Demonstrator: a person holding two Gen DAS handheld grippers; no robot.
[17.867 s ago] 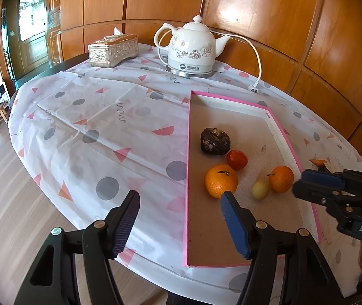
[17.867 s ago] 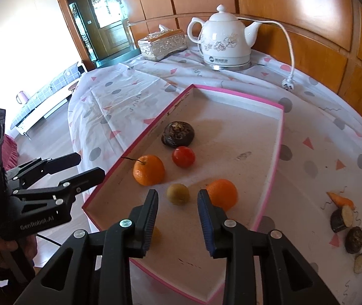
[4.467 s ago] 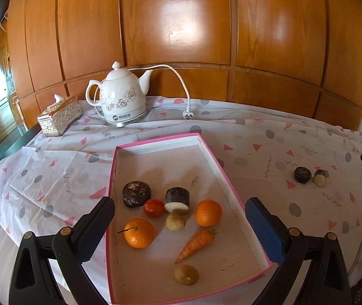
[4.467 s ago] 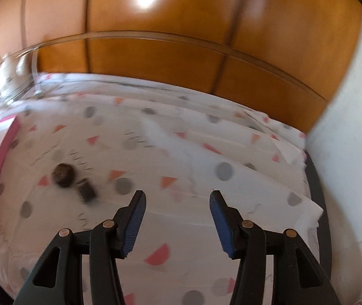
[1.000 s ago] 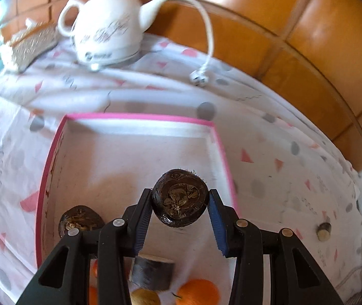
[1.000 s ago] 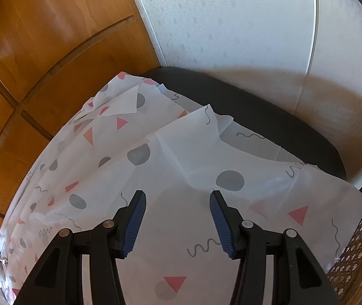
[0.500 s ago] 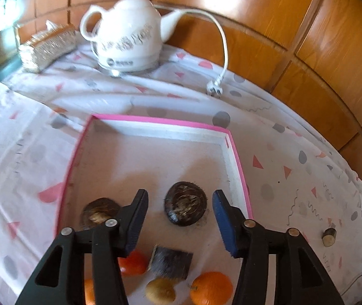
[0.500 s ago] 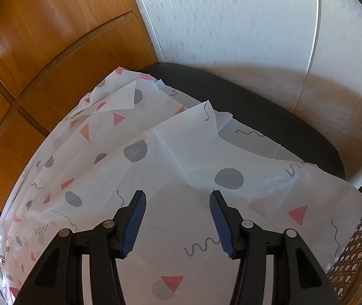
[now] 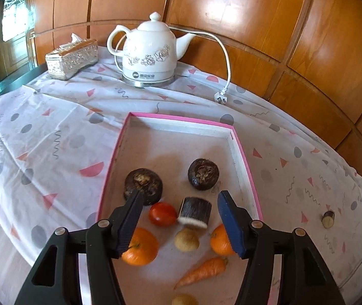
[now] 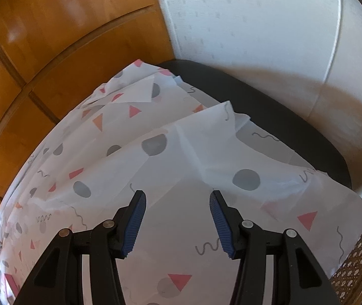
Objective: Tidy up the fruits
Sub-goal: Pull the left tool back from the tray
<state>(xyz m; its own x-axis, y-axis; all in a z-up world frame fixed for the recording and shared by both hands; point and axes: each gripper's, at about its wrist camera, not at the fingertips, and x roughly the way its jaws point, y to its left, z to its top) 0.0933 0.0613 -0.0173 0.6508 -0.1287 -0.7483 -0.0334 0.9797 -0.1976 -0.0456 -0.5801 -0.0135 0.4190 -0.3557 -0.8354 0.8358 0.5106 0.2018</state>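
Hovering above the near half of the pink-rimmed tray (image 9: 242, 150), the left gripper (image 9: 179, 222) has its jaws apart and widening, with nothing pressed between the blue pads; just ahead of its right finger sits a dark round fruit (image 9: 203, 174), and touching the tip of its left finger in the view lies a second dark fruit (image 9: 143, 184); between the fingers, lower down on the tray floor, rest a red tomato (image 9: 162, 214), a cut dark chunk with a pale face (image 9: 195, 213) and a small yellowish fruit (image 9: 186, 240); an orange (image 9: 140, 247) lies partly behind the left finger, another orange (image 9: 219, 240) partly behind the right one, and a carrot (image 9: 201, 272) lies nearer the gripper's base; far to the right of the gripper, out on the patterned cloth (image 9: 53, 137) of the desk, one small cut piece (image 9: 328, 219) lies well apart from the tray; beyond the tray stand a white kettle (image 9: 150, 56) and a tissue box (image 9: 72, 58); the right gripper (image 10: 177, 225) hangs with its jaws apart and empty over the cloth at the desk's dark edge (image 10: 270, 111), with no fruit in its view.
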